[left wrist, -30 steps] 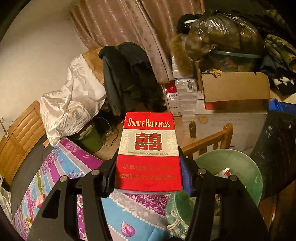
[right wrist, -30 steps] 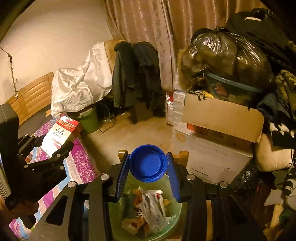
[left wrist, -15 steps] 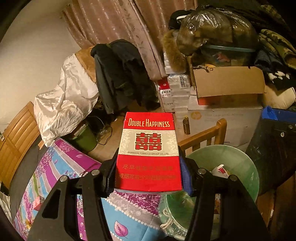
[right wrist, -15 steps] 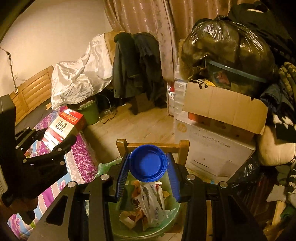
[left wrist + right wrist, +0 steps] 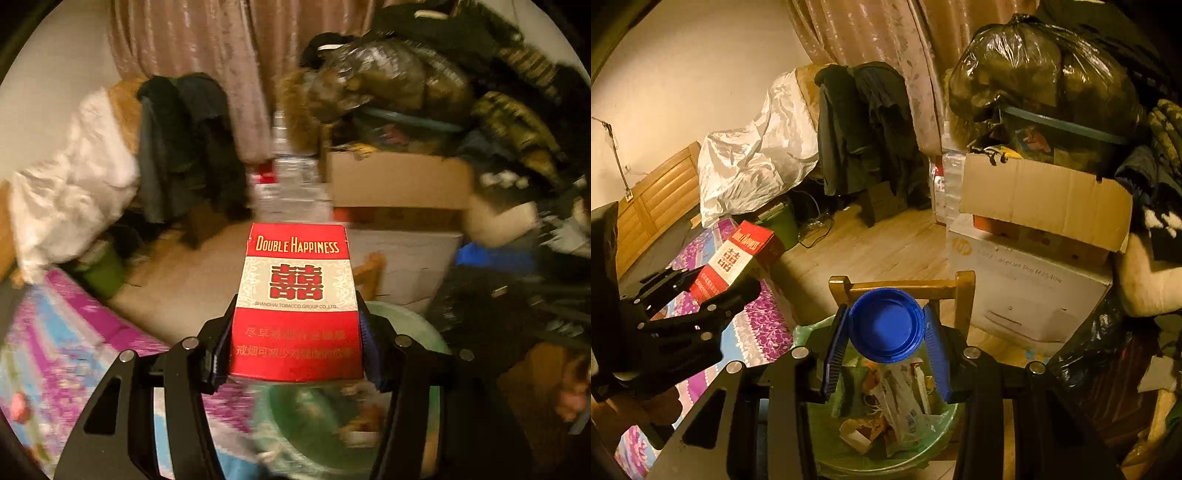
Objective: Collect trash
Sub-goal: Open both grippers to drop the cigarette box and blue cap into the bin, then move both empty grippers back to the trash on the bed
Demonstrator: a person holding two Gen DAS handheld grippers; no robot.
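My left gripper is shut on a red and white Double Happiness cigarette carton, held above the near edge of the green-lined trash bin. In the right wrist view the carton and left gripper hang at the left over the bed. My right gripper is shut on a clear plastic bottle with a blue cap, held over the trash bin, which holds several wrappers and scraps.
A wooden chair back stands behind the bin. A purple floral bedspread lies left. Cardboard and white boxes with a full black bag are stacked right. A green bucket and hung clothes stand farther back.
The left gripper has swung right with the carton, toward the bin; its view is motion-blurred. The right gripper has drawn back a little over the bin with the bottle.
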